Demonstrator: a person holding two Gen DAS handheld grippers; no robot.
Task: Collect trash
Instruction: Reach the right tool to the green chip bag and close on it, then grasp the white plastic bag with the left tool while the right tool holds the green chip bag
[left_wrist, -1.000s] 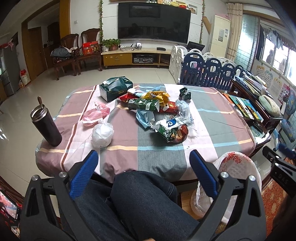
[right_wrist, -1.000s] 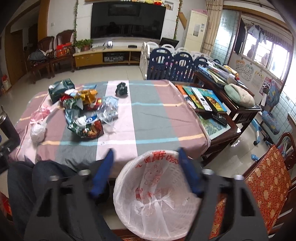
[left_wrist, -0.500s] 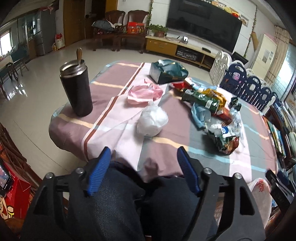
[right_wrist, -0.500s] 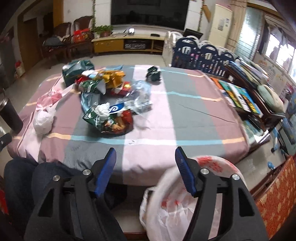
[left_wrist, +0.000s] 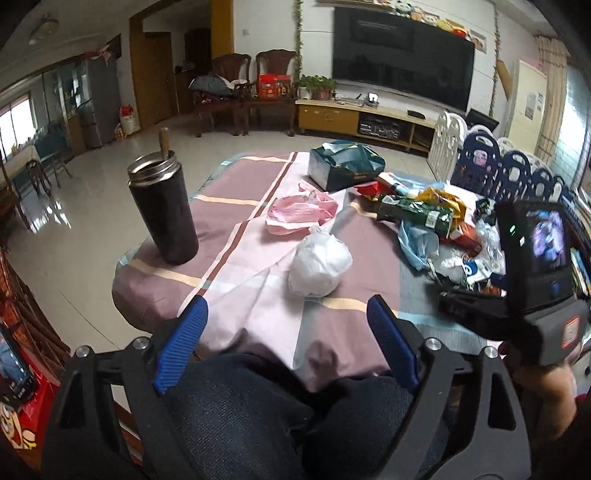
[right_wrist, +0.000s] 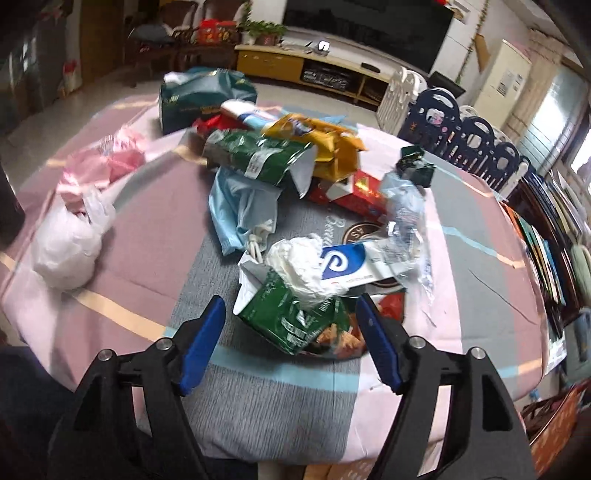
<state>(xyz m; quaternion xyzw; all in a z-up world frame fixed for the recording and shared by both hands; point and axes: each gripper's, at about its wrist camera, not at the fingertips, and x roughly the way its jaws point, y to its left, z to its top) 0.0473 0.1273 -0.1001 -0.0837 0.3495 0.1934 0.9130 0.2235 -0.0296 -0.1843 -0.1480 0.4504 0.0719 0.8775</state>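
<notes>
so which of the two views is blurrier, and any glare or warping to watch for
Right wrist view: softer, motion smear on the pink bag and striped tablecloth, and the window at far right blown out. Left wrist view: sharp on the black tumbler and white tied bag, with glare on the floor tiles. Both show fisheye bending and dark corners.
</notes>
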